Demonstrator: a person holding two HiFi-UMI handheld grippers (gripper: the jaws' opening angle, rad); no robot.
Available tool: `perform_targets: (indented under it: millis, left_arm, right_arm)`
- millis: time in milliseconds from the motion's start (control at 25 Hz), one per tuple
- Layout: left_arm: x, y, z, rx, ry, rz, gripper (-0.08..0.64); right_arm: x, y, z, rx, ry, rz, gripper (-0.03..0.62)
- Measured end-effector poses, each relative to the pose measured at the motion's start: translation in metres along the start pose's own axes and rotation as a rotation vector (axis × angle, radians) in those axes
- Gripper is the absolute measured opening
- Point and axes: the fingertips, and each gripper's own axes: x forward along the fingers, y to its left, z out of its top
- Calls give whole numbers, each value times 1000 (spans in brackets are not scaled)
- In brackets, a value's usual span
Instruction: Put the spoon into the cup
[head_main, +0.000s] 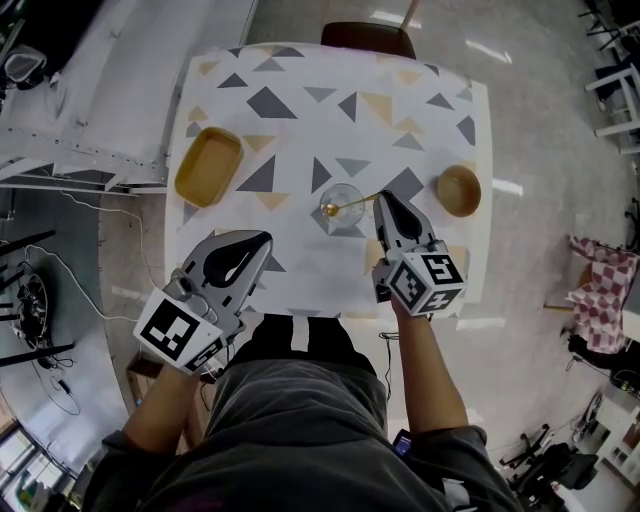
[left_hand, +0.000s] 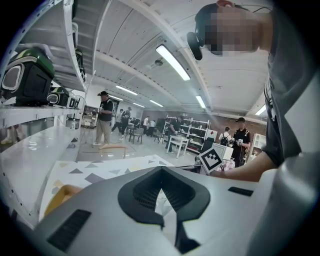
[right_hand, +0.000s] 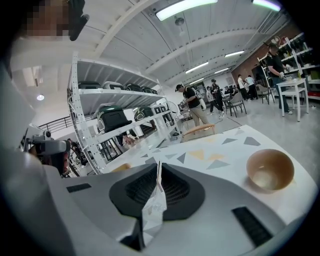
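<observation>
A clear glass cup (head_main: 343, 204) stands mid-table. The gold spoon (head_main: 352, 204) has its bowl end inside the cup, and its handle slants out to the right. My right gripper (head_main: 382, 197) meets the handle's end with its tips and is shut on it, just right of the cup. In the right gripper view the jaws (right_hand: 159, 170) leave only a thin slit, and the spoon and cup are hidden behind them. My left gripper (head_main: 262, 240) is shut and holds nothing, near the table's front left; its tips (left_hand: 161, 172) point across the cloth.
The table (head_main: 300, 120) wears a white cloth with grey and tan triangles. A yellow rectangular dish (head_main: 208, 166) lies at the left and a round wooden bowl (head_main: 459, 190) (right_hand: 270, 170) at the right. A chair back (head_main: 367, 38) stands at the far edge.
</observation>
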Motion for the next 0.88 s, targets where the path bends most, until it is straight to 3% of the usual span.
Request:
perform_targets:
  millis: [200, 400, 880]
  left_arm:
    - [-1, 0, 4, 6, -10, -5, 14]
    - [-4, 0, 9, 14, -19, -12, 14]
    - [-16, 0, 28, 36, -60, -44, 14]
  right_arm:
    - [-2, -1, 5, 4, -10, -8, 29]
    - [-8, 2, 11, 16, -27, -11, 83]
    - [-43, 15, 42, -6, -99, -54, 84]
